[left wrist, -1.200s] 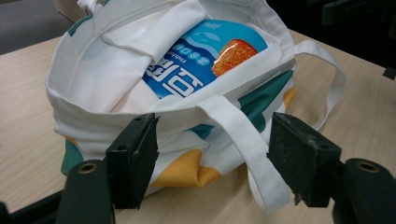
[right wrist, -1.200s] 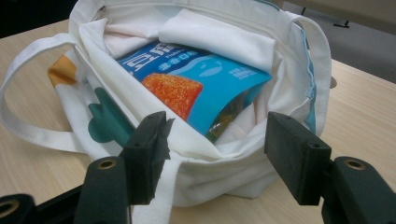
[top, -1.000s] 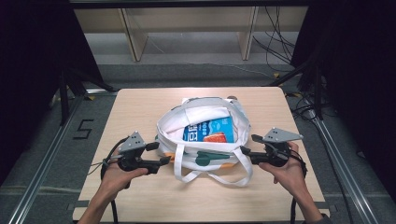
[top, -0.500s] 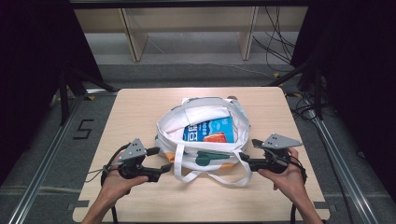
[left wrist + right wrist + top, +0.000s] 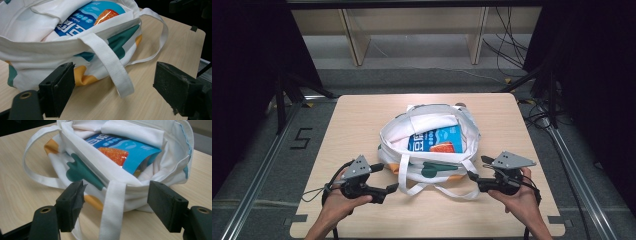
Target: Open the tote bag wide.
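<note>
The white tote bag (image 5: 429,145) lies open near the middle of the counter (image 5: 362,120), a blue snack packet (image 5: 435,140) tucked inside it. The left gripper (image 5: 388,189) and right gripper (image 5: 473,178) sit low at the bag's near side, one at each end, and both have their fingers spread wide with nothing between them. This looks like the approach to the handles; the next move calls for each gripper to slide forward until a strap (image 5: 107,62) lies between its fingers, then close. The left gripper view shows the near strap draped down onto the counter between the fingers, with the far loop beyond. The right gripper view shows the other strap end (image 5: 113,207) rising between its fingers, and the packet's orange picture (image 5: 112,155)
</note>
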